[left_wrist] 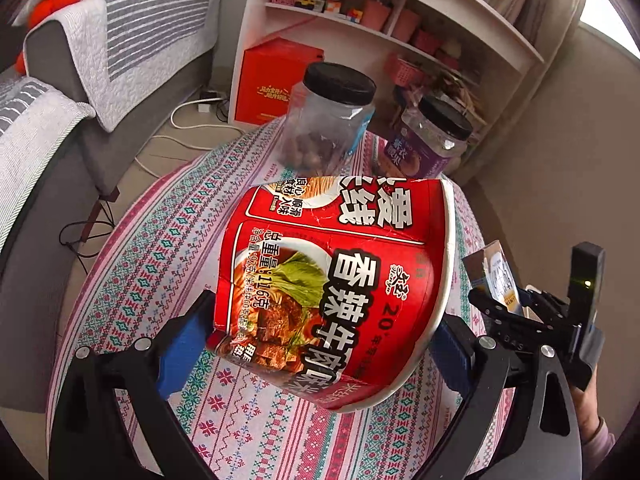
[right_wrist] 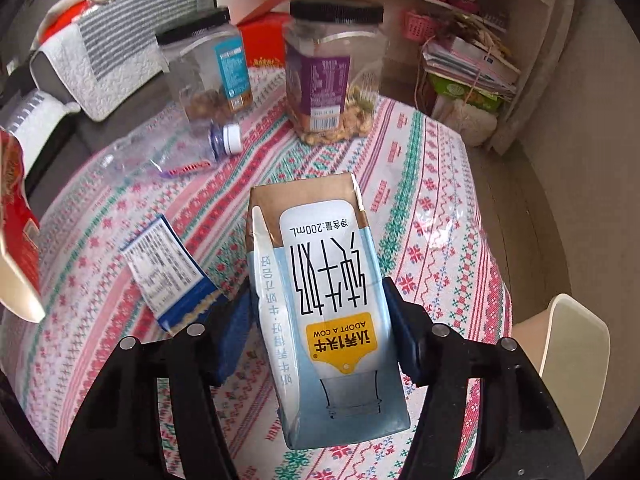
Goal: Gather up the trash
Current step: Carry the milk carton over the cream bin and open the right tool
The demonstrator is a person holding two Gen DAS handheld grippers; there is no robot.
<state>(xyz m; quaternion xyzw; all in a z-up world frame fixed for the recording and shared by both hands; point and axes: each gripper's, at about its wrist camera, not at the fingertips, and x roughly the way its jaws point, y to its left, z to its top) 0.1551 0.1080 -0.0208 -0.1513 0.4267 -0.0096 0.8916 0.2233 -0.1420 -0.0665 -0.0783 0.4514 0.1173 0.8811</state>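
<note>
In the left wrist view, a crumpled red instant-noodle cup (left_wrist: 332, 292) hangs tilted above the table, with my left gripper (left_wrist: 324, 312) shut on it, blue pads against its base and rim. My right gripper (right_wrist: 316, 288) is shut on a light-blue milk carton (right_wrist: 328, 308), its blue pads pressing both sides. The left wrist view shows that gripper (left_wrist: 504, 300) and carton (left_wrist: 496, 276) at the right. A crushed clear bottle (right_wrist: 180, 156) with a white cap and a blue-and-white packet (right_wrist: 168, 268) lie on the patterned tablecloth (right_wrist: 440, 208). The noodle cup (right_wrist: 16, 220) shows at the left edge.
Two black-lidded clear jars stand at the table's far side: a purple-labelled one (right_wrist: 332, 64) and a blue-labelled one (right_wrist: 204, 68). A grey sofa (left_wrist: 100, 60) is to the left and a white shelf (left_wrist: 380, 20) with a red box (left_wrist: 276, 80) behind. A cream chair (right_wrist: 576, 344) is at the right.
</note>
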